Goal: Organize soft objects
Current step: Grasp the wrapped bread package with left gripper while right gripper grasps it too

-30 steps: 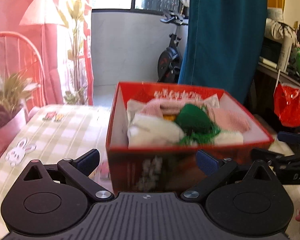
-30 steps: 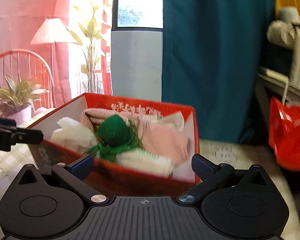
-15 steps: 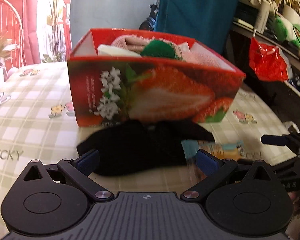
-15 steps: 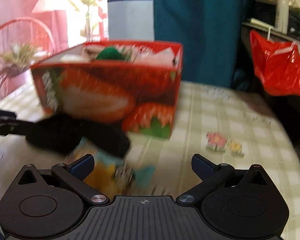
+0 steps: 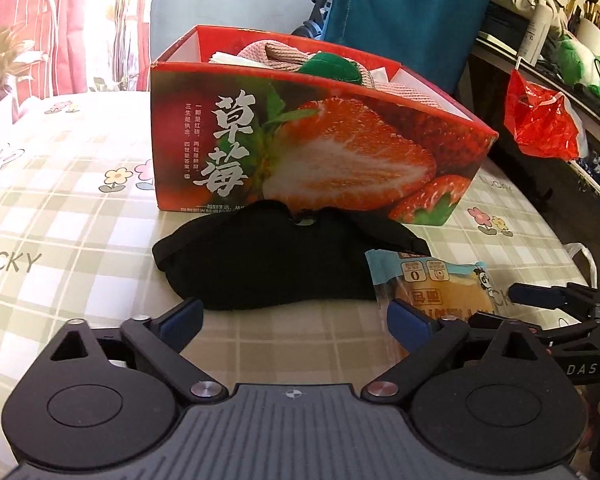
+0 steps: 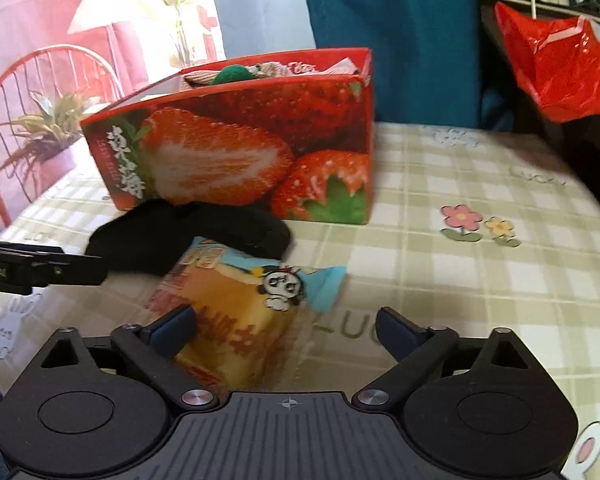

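Left gripper (image 5: 294, 316): jaws apart, just narrowing, empty, before black cloth (image 5: 276, 258) at centre frame. Right gripper (image 6: 286, 330): likewise, astride wrapped cake (image 6: 236, 320). Risk: squeezing flattens the cake.

This is a lived-in home, a dining or living corner. A round table under a green-and-white checked cloth (image 5: 60, 208) printed with flowers and rabbits fills the foreground. At ten o'clock stand a red metal wire-backed chair (image 6: 24, 76), a potted plant with long thin leaves (image 6: 48, 128) and a pink curtain (image 5: 72, 24). At twelve o'clock hangs a teal fabric curtain (image 5: 412, 16), an exercise bike (image 5: 320, 0) just left of it. At two o'clock a crowded dark shelf (image 5: 548, 64) carries bottles and brushes, with a red plastic bag (image 5: 540, 120) hanging from it.
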Demonstrator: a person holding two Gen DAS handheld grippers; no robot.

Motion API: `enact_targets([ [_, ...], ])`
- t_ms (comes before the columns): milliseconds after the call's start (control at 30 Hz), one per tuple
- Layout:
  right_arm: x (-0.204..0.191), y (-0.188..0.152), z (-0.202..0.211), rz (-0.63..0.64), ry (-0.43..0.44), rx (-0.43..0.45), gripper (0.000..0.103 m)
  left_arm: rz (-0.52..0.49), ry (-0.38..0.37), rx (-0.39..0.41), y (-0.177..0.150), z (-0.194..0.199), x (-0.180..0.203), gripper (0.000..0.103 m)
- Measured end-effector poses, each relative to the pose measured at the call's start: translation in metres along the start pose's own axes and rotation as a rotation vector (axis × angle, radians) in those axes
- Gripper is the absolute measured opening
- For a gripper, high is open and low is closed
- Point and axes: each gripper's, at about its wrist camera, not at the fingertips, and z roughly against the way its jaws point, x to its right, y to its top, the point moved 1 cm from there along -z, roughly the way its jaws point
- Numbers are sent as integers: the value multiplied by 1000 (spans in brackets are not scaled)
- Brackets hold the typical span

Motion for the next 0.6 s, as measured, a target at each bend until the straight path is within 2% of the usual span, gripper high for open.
enact_targets([
  [133,-1,0,-1,-18,39,3,84,-11,-26,-7,-2,-2,4,91],
  [233,-2,0,-1,-32,75,5,75,-7,-52,-17,-2,-3,4,84],
  [333,-8,-1,-1,-20,93,3,71,4,-70,-20,-2,-2,4,78],
  [400,-13,-1,-2,-15,112,3,65,13,-82,-30,-3,0,3,73],
  [600,-35,0,-5,32,181,-10,56,34,-139,-71,-7,-1,2,57],
])
